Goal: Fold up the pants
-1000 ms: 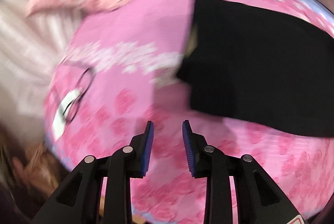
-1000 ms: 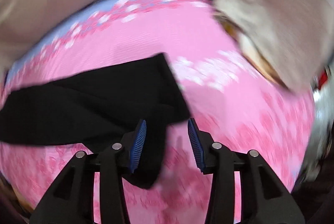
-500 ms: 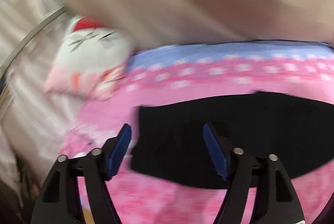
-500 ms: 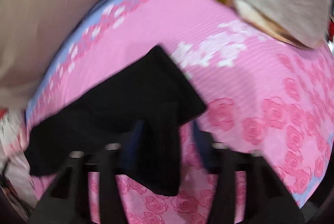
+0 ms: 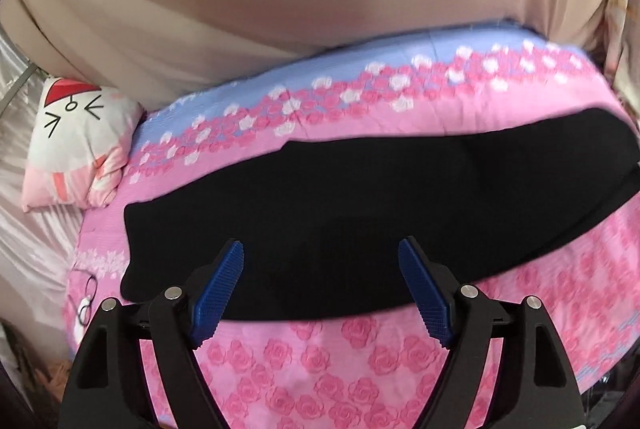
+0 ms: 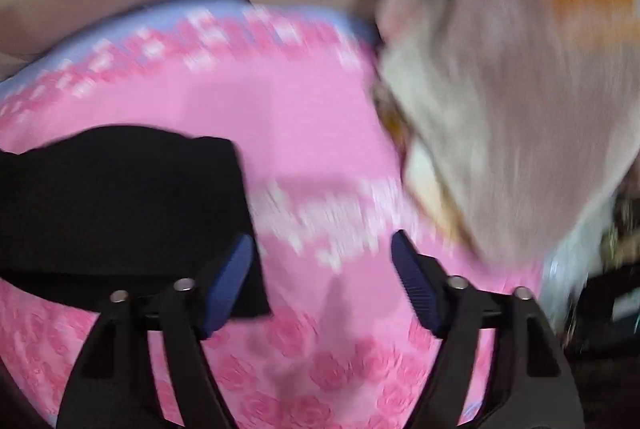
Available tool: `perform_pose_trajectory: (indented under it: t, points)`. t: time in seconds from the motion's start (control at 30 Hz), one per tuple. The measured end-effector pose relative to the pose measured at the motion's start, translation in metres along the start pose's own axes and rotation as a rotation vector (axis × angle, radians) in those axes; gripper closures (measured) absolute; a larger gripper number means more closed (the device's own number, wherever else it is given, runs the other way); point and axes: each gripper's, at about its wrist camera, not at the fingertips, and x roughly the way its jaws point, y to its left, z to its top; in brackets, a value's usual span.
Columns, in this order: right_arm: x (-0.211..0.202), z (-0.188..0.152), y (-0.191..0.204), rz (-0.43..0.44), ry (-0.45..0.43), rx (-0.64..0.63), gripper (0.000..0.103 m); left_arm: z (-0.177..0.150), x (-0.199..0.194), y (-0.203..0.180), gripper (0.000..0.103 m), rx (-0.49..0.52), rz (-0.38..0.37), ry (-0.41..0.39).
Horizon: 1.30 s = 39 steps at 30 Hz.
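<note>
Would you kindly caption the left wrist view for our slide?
Open left tongs hover over black pants lying flat on a pink rose-print bedspread.

The pants (image 5: 360, 213) lie flat across the bed (image 5: 320, 357), reaching from left to right. A pillow (image 5: 76, 145) sits far left, off the pants' left end. The left tool (image 5: 320, 289) hangs over the pants' near edge; the right tool (image 6: 322, 279) hangs just right of their right end (image 6: 120, 209).

Left gripper (image 5: 320, 289): black angular frame, silver screws at the joints. Ribbed blue pads (image 5: 218, 293) line both fingers. Right gripper (image 6: 324, 281) looks identical.
</note>
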Motion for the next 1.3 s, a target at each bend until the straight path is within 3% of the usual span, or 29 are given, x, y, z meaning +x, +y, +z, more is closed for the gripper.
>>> perform_pose_trajectory:
  t: [0.07,0.13,0.3,0.37,0.5,0.6,0.67,0.73,0.8,0.9,1.0,1.03,1.1,1.17,1.3]
  points:
    - [-0.006,-0.015,-0.012,0.046,-0.024,0.114,0.043,-0.005,0.002,0.002,0.025,-0.011,0.021,0.019]
    - [-0.02,-0.026,-0.012,0.21,-0.062,0.249,0.043,-0.008,0.006,0.005,0.025,-0.027,0.033,0.04]
    - [0.008,-0.029,0.013,0.465,0.029,0.432,0.044,-0.003,0.012,0.002,0.025,-0.099,-0.011,0.072]
    - [0.023,-0.035,0.024,0.429,0.081,0.474,0.043,0.006,0.01,-0.009,0.025,-0.087,-0.035,0.055]
    - [0.029,-0.038,0.034,0.37,0.027,0.53,0.044,0.023,0.0,-0.043,0.024,-0.006,-0.047,-0.011]
    - [0.037,-0.028,0.036,0.311,0.001,0.575,0.089,0.031,-0.001,-0.065,0.022,0.033,-0.076,-0.017]
    - [0.031,-0.023,0.032,0.316,-0.019,0.589,0.096,0.036,-0.001,-0.077,0.022,0.051,-0.08,-0.009]
    - [0.002,-0.024,0.02,0.291,-0.103,0.574,0.096,0.039,-0.002,-0.085,0.022,0.071,-0.073,-0.002]
    - [-0.01,-0.031,0.008,0.265,-0.12,0.571,0.096,0.041,-0.002,-0.092,0.02,0.097,-0.079,0.0]
    - [0.038,-0.05,0.007,0.223,0.041,0.475,0.095,0.037,0.01,-0.101,0.017,0.121,-0.087,0.032]
    - [0.025,-0.047,0.005,0.217,0.015,0.428,0.082,0.032,0.018,-0.105,0.017,0.135,-0.07,0.071]
    - [0.01,-0.045,0.004,0.16,-0.02,0.416,0.074,0.03,0.019,-0.104,0.017,0.136,-0.066,0.074]
    - [-0.019,-0.043,0.007,0.068,-0.097,0.379,0.074,0.024,0.022,-0.101,0.017,0.131,-0.066,0.08]
    - [-0.045,-0.031,0.03,0.126,-0.165,0.294,0.075,0.017,0.027,-0.098,0.017,0.129,-0.049,0.09]
    - [-0.053,0.019,0.141,0.412,-0.133,0.009,0.076,0.003,0.041,-0.089,0.017,0.121,-0.017,0.129]
